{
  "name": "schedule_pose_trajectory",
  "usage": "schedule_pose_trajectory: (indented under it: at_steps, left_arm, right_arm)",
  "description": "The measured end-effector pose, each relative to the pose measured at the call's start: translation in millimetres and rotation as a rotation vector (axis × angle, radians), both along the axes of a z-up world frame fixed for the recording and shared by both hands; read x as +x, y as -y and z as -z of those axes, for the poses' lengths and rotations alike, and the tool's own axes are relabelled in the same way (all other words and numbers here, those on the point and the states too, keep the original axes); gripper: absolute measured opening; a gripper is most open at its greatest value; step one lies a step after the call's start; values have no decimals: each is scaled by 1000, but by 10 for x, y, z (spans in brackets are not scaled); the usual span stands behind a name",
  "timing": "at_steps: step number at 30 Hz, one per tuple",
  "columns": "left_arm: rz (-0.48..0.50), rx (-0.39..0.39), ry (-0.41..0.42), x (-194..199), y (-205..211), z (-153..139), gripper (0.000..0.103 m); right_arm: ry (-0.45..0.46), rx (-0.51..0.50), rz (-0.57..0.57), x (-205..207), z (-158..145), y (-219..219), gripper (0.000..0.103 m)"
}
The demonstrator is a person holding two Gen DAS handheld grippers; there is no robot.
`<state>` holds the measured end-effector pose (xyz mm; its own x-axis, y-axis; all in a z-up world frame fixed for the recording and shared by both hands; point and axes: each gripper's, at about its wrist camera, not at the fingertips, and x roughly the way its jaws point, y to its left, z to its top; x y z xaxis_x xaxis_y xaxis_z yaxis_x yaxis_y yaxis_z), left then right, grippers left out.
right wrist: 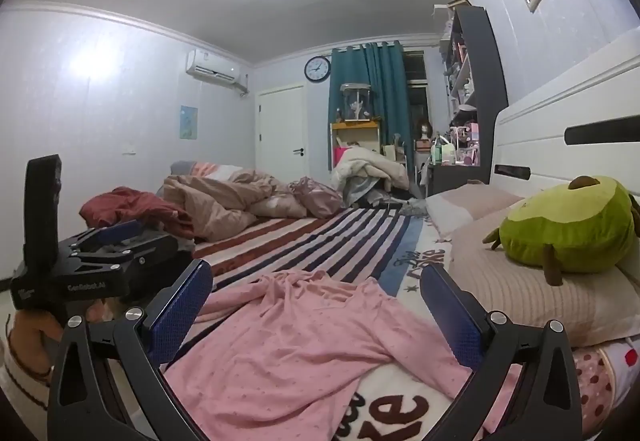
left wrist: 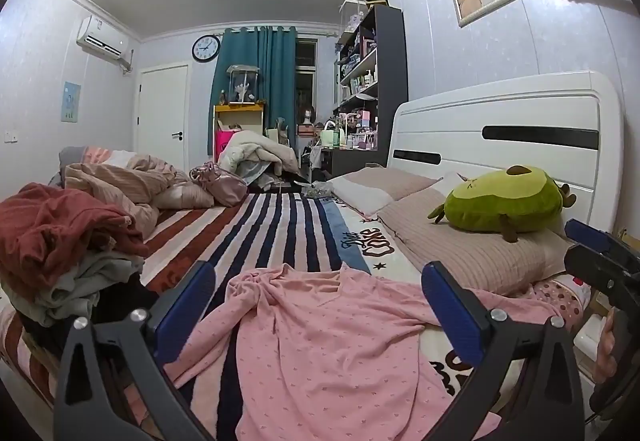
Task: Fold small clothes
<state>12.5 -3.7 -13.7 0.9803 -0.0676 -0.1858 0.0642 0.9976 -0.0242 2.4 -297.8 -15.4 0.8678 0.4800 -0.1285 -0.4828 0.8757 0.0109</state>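
A pink dotted garment point(left wrist: 320, 341) lies crumpled on the striped bedspread point(left wrist: 260, 225), right in front of both grippers; it also shows in the right wrist view point(right wrist: 288, 345). My left gripper point(left wrist: 320, 305) is open and empty, hovering above the garment's near part. My right gripper point(right wrist: 316, 305) is open and empty above the same garment. The right gripper also shows at the right edge of the left wrist view point(left wrist: 600, 261). The left gripper shows at the left of the right wrist view point(right wrist: 100, 253).
A pile of red and grey clothes point(left wrist: 60, 241) sits at left. A green avocado plush point(left wrist: 504, 201) rests on beige pillows point(left wrist: 472, 253) by the white headboard point(left wrist: 520, 129). A rumpled beige duvet point(left wrist: 132, 181) and a pink bag point(left wrist: 220, 181) lie farther back.
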Motion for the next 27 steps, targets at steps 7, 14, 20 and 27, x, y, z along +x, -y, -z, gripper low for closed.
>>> schedule_pose_trajectory:
  at_steps: [7,14,20,27]
  left_arm:
    - [-16,2,2,-10,-17,7,102]
    - [-27,11,8,-18,1,6,102]
    - [-26,9,8,-19,-9,9,102]
    - [-24,-1,0,-9,-21,24,102]
  right_arm:
    - [-6,-9,6,2,69,-3,103]
    - [0,-16,7,-5,113,-67,103]
    - [-6,-9,6,-5,60,-33,103]
    - [-15,-8,4,12,62,-19,103]
